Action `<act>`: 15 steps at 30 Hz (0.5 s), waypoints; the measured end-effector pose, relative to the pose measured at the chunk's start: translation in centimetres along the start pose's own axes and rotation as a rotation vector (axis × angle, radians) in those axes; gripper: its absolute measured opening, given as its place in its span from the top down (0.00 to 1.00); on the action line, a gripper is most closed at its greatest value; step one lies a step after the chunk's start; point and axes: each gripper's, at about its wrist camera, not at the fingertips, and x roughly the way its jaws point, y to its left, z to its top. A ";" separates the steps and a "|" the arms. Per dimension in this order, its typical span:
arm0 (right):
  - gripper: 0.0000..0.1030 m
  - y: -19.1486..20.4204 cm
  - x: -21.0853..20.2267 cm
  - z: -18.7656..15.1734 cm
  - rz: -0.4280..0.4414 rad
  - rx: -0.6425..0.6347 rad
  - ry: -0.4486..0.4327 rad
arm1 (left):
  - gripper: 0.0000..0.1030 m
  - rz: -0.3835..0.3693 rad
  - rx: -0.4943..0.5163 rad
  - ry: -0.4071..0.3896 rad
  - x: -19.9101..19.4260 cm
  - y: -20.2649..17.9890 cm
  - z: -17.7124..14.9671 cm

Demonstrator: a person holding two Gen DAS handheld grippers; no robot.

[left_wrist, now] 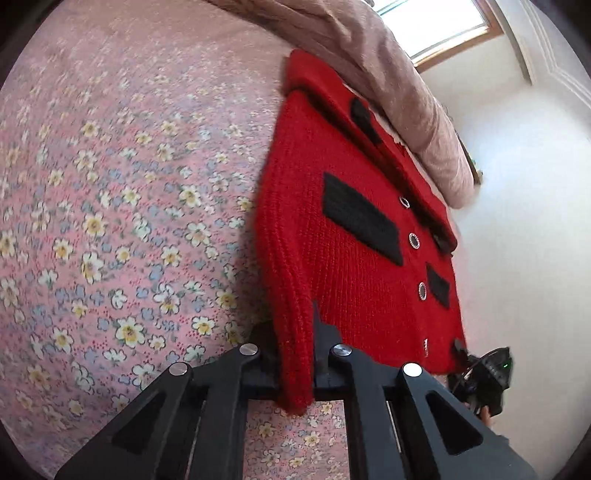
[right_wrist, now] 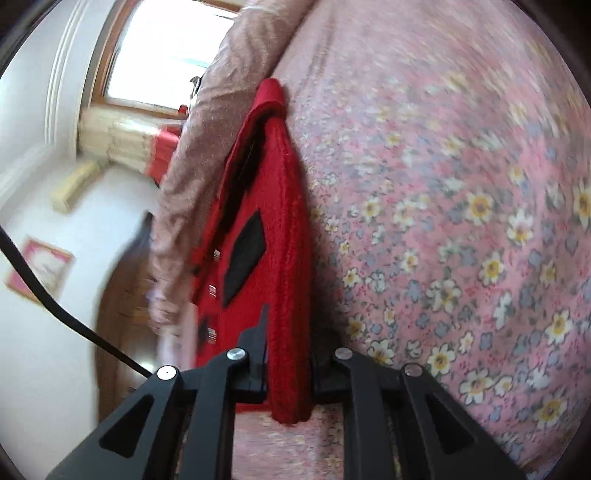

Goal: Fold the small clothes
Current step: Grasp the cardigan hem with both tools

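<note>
Left tool (left_wrist: 295,354): clenched on the ribbed hem corner of the red knit cardigan (left_wrist: 354,236); a fold of red knit hangs down between the black fingers and past them.
Right tool (right_wrist: 288,354): clenched on the opposite hem corner of the same cardigan (right_wrist: 273,236), with red knit bunched between its fingers; it also shows in the left wrist view as a dark shape at the far hem corner (left_wrist: 487,376).
Tool pose: both point forward and down toward the bed, one at each end of the hem, rolled so that the bed appears tilted in each view.
Cardigan place: on the floral bedsheet (left_wrist: 110,221), its far side close against the pink blanket (left_wrist: 406,92).
Cardigan axis: the long axis runs from the hem at the tools away to the collar (left_wrist: 303,70), which is the farthest part.
Cardigan face: front up, with black patches (left_wrist: 362,218) and a row of ringed buttons (left_wrist: 413,240) along the placket.
Cable: a black cable (right_wrist: 55,306) crosses the left of the right wrist view.
Far: a white wall (left_wrist: 517,184) and a wood-framed window (left_wrist: 443,22) beyond the blanket.
</note>
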 end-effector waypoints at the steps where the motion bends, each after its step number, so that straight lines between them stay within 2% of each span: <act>1: 0.94 -0.4 0.0 0.1 0.006 0.027 0.005 | 0.97 0.005 0.005 -0.001 0.0 0.0 -0.1; 3: 0.95 -0.1 0.3 0.2 -0.029 0.001 0.025 | 0.98 0.024 0.025 -0.001 -0.2 -0.3 -0.2; 6: 0.94 1.9 1.0 -0.4 -0.137 -0.122 0.034 | 0.98 0.036 0.034 0.000 -0.1 -0.8 -0.3; 10: 0.95 2.4 0.5 -0.7 -0.157 -0.125 0.000 | 0.98 0.025 0.017 0.000 -0.9 -0.3 -0.5; 15: 0.95 5.1 0.3 -0.7 -0.261 -0.269 -0.011 | 0.98 0.030 0.071 -0.023 -2.2 -0.8 -0.9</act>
